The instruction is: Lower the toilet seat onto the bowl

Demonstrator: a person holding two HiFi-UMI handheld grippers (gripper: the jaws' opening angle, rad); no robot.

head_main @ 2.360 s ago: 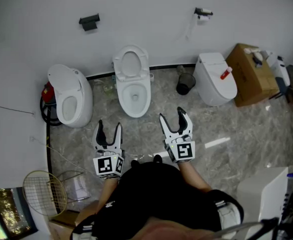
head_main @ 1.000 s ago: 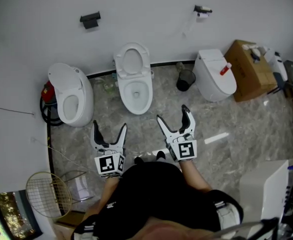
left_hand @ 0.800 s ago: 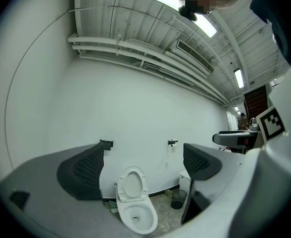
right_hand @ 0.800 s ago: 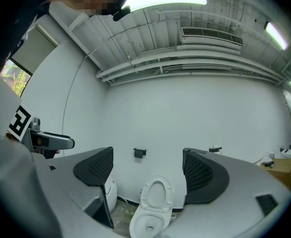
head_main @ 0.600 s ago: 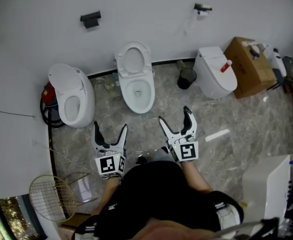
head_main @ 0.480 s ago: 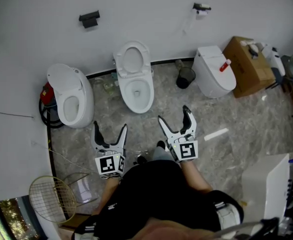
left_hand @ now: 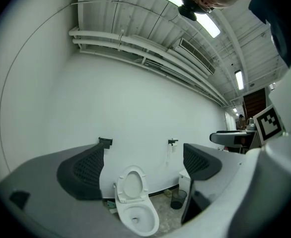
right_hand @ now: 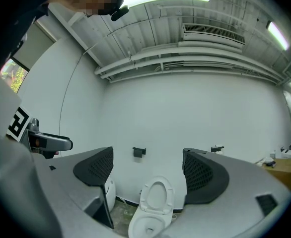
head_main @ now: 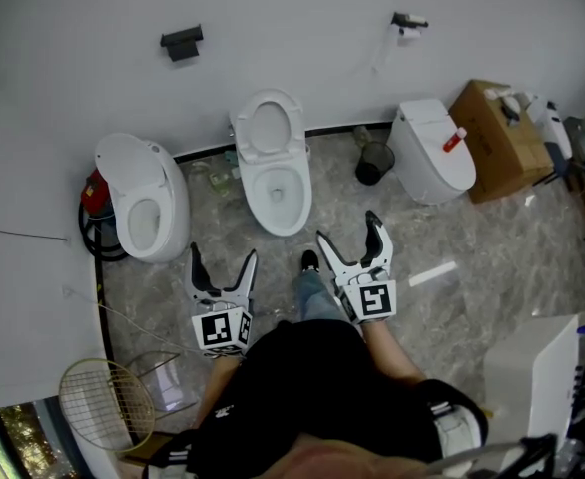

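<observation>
Left tongs (head_main: 223, 257) and right tongs (head_main: 347, 233) both gape empty, well short of the middle bowl (head_main: 279, 193), whose seat (head_main: 264, 128) stands raised. Released early, it could slam down hard.

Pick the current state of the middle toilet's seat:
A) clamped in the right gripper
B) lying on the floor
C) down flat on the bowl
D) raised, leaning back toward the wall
D: the seat stands upright behind the open bowl, while the left gripper and the right gripper are both open, empty and short of the toilet.
</observation>
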